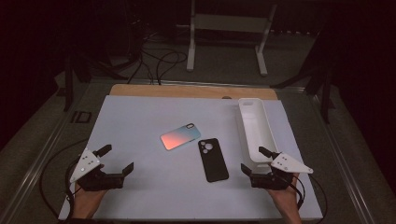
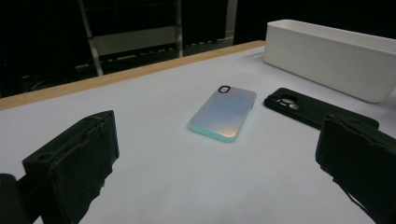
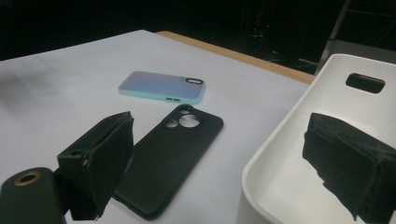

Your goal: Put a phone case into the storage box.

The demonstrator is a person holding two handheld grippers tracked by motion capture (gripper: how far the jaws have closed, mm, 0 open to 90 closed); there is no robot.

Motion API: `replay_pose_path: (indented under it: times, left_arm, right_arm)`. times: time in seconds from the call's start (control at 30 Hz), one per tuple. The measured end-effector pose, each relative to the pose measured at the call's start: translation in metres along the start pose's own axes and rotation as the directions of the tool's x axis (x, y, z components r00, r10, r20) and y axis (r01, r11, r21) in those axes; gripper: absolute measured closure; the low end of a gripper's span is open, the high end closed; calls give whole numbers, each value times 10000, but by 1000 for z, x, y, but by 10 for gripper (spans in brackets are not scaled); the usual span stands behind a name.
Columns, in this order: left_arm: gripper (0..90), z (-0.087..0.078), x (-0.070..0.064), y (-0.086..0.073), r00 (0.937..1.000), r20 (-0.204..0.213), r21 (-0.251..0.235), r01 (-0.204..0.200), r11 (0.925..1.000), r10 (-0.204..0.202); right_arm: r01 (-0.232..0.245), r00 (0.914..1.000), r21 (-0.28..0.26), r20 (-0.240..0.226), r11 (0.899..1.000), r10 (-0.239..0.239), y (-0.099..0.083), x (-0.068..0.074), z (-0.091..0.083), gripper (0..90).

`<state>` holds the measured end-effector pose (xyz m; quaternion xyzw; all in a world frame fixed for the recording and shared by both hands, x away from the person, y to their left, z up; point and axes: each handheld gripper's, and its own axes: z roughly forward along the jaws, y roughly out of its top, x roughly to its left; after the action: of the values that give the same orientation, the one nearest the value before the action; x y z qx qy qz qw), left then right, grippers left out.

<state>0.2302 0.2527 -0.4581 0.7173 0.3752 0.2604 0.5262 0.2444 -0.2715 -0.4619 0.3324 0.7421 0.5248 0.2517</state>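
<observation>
While both grippers hover spread, the thin matte black phone case could skid across the counter when pinched

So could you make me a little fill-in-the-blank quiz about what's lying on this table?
1. The iridescent phone case lies on the white table sheet beside a ____ phone case.
2. The long white bin holds ____ phone cases.
3. The jaws of the left hand-held gripper and the right hand-held gripper stand ____.
4. Both cases lie with their backs facing ____.

Missing words: black; no; open; up
</observation>
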Motion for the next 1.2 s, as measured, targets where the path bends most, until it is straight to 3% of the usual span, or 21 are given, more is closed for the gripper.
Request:
replay_pose_path:
  times: [0.73,1.2]
  left_arm:
    - [0,1,-2,6,10000,-29,118,-64,9999,64]
    - [0,12,-7,23,9997,99,111,-211,9997,210]
  right_arm:
    - [-77,9999,91,127,9999,76,0,-1,0,91]
    - [-61,9999,86,152,9999,59,1,-2,1,91]
